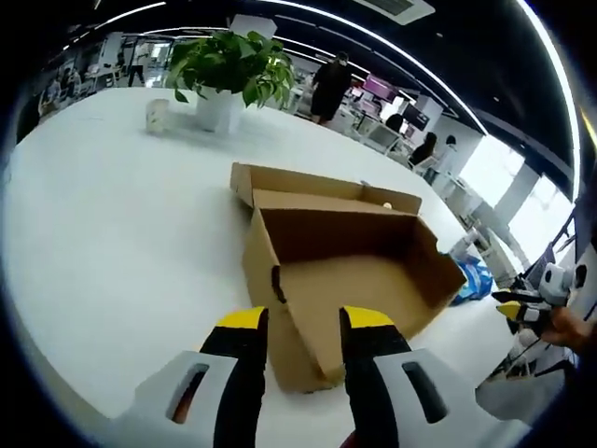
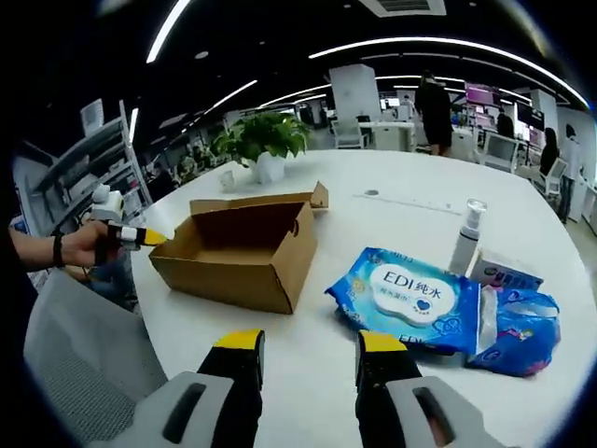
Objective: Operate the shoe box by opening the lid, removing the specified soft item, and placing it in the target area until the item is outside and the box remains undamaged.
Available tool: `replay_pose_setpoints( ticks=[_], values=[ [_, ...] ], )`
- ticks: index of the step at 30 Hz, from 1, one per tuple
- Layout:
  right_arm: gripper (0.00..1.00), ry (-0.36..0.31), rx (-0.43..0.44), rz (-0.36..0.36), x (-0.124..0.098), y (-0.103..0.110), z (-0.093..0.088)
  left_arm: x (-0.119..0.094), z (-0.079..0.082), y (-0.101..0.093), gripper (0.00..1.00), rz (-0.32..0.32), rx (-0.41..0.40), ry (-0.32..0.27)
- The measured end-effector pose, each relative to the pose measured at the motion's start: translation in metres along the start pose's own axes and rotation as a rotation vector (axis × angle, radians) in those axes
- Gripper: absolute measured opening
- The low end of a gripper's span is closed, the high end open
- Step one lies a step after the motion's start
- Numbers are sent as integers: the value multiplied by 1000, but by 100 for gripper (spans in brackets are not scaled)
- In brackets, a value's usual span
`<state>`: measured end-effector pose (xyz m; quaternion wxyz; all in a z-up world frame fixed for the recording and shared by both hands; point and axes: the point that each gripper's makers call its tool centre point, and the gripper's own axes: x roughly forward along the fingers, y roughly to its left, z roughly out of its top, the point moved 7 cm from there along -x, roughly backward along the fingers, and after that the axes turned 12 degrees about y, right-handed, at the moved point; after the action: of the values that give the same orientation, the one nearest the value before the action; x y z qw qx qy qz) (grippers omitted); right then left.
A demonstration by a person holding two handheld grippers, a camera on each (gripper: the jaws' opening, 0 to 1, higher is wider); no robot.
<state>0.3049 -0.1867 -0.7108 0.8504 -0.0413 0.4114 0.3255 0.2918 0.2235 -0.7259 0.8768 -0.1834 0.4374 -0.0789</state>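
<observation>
White tabletop (image 2: pixel 392 224) across both views. Open shoe box (image 2: pixel 238 247) at centre left of right gripper view, lid back, looking empty. Blue wipes pack (image 2: pixel 410 297) lower right, outside the box, probably already placed. Left gripper (image 1: pixel 304 322) and right gripper (image 2: pixel 303 343) parted, holding nothing.

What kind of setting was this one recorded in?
Most likely an open-plan office. The box sits on a large white table with a potted plant, and behind it are rows of desks with monitors, people standing or seated there, and long ceiling light strips.
</observation>
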Motion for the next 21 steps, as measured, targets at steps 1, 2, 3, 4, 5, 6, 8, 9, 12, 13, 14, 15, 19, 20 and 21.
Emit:
replay_pose_setpoints(
  ticks=[1, 2, 3, 4, 5, 6, 8, 9, 12, 13, 14, 15, 19, 20, 21],
  values=[
    [36, -5, 6, -3, -1, 0, 0, 1, -1, 0, 30, 3, 1, 6],
    [36, -14, 15, -6, -2, 1, -1, 3, -2, 0, 30, 5, 1, 16],
    [36, -19, 22, -7, -3, 1, -2, 3, -2, 0, 29, 6, 1, 19],
    [36, -21, 26, -8, -3, 1, -3, 3, -2, 1, 27, 9, 2, 22],
    [36, -23, 29, -8, -4, 2, -5, 3, -2, 1, 26, 7, 2, 25],
    [36, -20, 30, -8, -4, 3, -7, 5, -1, 1, 24, 4, -1, 26],
    [36, -13, 31, -11, -4, 5, -11, 7, 0, 2, 23, 14, 1, 29],
    [36, -12, 33, -11, -4, 5, -12, 7, -1, 2, 23, 20, 3, 33],
    [36, -15, 50, -13, -5, 5, -16, 6, -3, 3, 19, 32, 7, 47],
    [36, -16, 57, -13, -5, 5, -18, 6, -4, 4, 17, 40, 15, 57],
    [36, -17, 60, -14, -5, 5, -18, 7, -4, 5, 16, 42, 17, 61],
    [36, -17, 63, -15, -5, 5, -18, 7, -4, 5, 16, 35, 13, 61],
    [36, -24, 69, -12, -5, 7, -18, 4, -5, 4, 16, 31, 25, 64],
    [36, -25, 69, -12, -4, 7, -17, 4, -5, 3, 15, 32, 30, 66],
    [36, -25, 68, -10, -4, 8, -17, 3, -6, 3, 15, 32, 36, 69]
  ],
)
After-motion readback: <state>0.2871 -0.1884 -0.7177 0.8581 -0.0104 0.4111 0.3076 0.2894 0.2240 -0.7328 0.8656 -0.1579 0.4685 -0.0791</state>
